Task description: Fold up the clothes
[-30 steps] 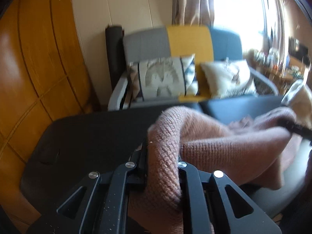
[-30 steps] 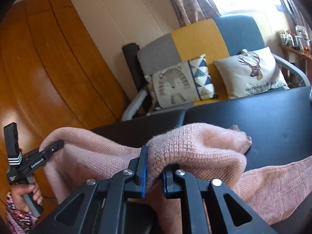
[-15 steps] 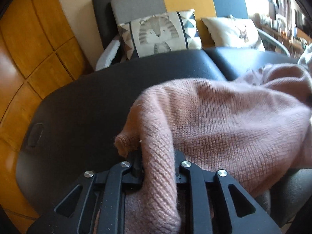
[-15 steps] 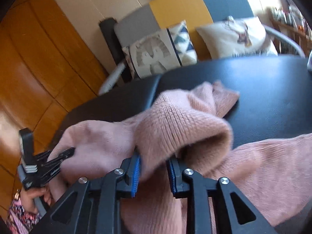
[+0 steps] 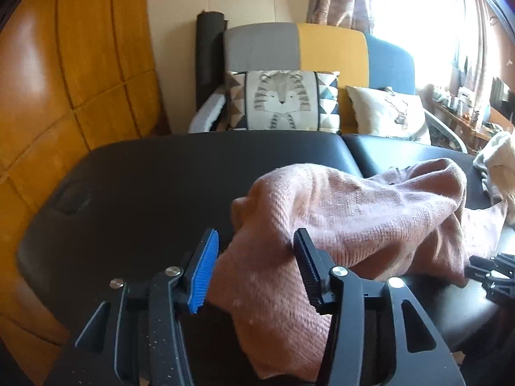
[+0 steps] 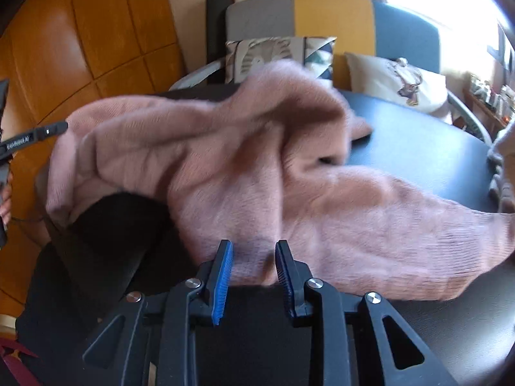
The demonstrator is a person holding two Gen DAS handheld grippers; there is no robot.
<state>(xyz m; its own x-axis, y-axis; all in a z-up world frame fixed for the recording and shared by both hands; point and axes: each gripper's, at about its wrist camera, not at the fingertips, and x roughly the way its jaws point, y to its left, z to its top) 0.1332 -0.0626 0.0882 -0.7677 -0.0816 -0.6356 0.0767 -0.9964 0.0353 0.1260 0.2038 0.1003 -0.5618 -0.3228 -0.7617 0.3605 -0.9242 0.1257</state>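
Your left gripper [image 5: 256,241] points forward and down over the black padded table [image 5: 135,193], and its jaws have just been opening: they stand wide apart now, with a thick fold of the pink knit sweater [image 5: 354,212] lying between them. The blue ribbed pad on one side shows bare with a gap beside the knit, while the other finger rests against the fabric without pinching it. The sweater is heaped on the table, spreading away from that gripper toward the far right, where a pale garment [image 5: 499,160] lies at the edge of the view. Your right gripper [image 6: 254,257] is tilted more steeply down at the near edge of the table, its jaws have also been opening but only a little, and they stand narrowly parted. The sweater's hem [image 6: 254,267] sits between their tips; the picture is blurred there, so I cannot tell whether the pads still press on it. In the right wrist view the sweater drapes across the table [image 6: 418,138] toward the left gripper's finger [image 6: 35,133] at the left edge, where part of your hand [image 6: 4,199] shows. Behind the table stands a sofa [image 5: 331,48] with a tiger cushion [image 5: 283,99].
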